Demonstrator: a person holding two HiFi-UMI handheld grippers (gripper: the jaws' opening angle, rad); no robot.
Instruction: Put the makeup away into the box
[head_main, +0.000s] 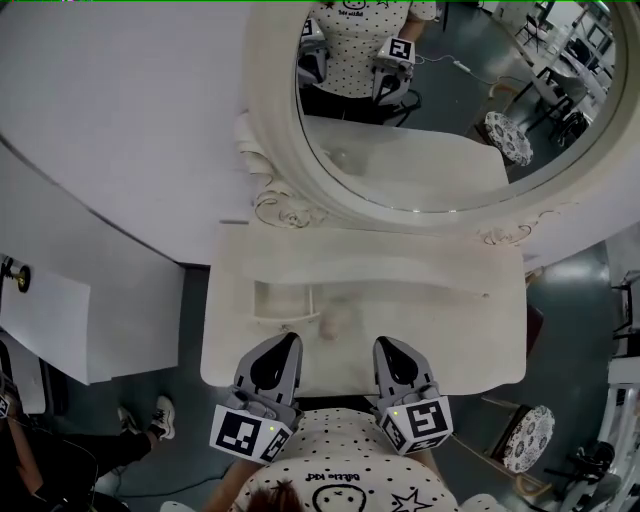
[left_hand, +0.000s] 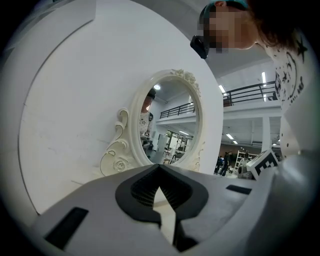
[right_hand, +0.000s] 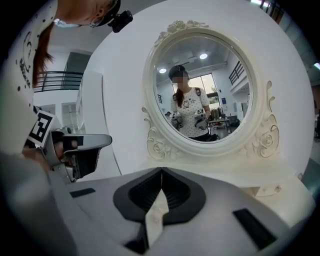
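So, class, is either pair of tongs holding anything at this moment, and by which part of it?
Nothing is held: the left tongs and the right tongs are both shut with nothing between them.

I am at a staged dressing corner set up inside a large work hall. A cream desk (head_main: 470, 335) with a carved oval mirror (head_main: 440, 130) backs onto a plain white partition (head_main: 120, 120). Past the partition's edge I see a railed upper gallery (left_hand: 250, 90), ceiling strip lights (left_hand: 263, 78) and distant people (left_hand: 227, 162). Around me are a grey floor (head_main: 570, 340) and a patterned stool (head_main: 527, 437).
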